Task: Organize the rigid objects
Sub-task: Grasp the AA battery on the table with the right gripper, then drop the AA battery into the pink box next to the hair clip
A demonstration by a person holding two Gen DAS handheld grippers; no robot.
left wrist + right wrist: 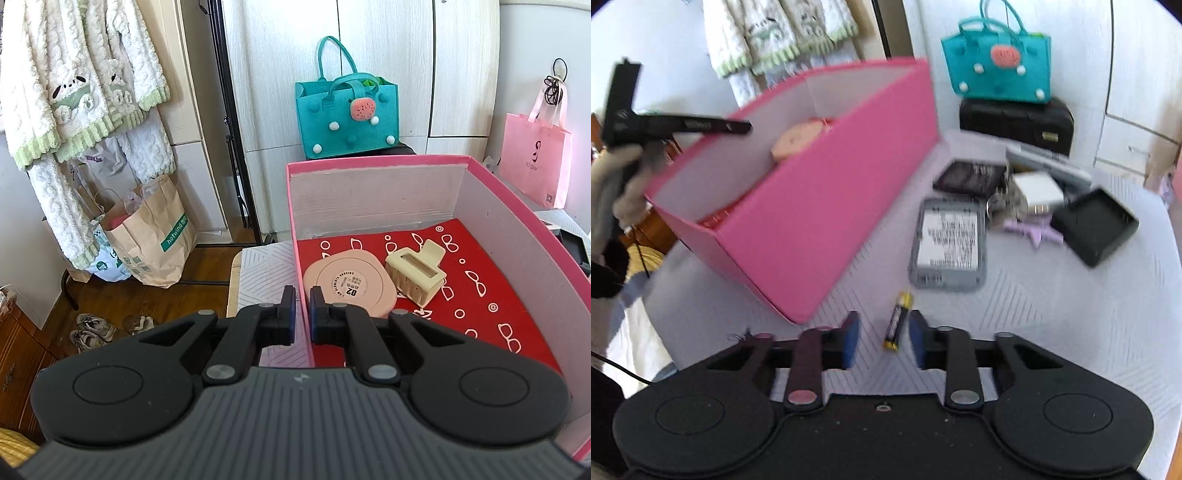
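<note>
Left gripper sits right at the near-left wall of the pink box, jaws nearly closed with only a thin gap, one finger outside the wall and one inside; whether they are pinching the wall is hard to tell. Inside the box, on the red patterned lining, a round pink compact lies flat, and a cream hair claw clip rests just beside it, touching or nearly so.

Over to the right wrist view, which is blurred: the right gripper has its jaws spread wide over the table, and a black-and-yellow battery lies between the blue pads, closer to the right one, not gripped. The pink box stands just beyond to the left. Further back on the table lie a grey case with a printed label, a lilac hair clip, a black tray and a dark flat packet. A teal felt handbag stands on a black case behind.
</note>
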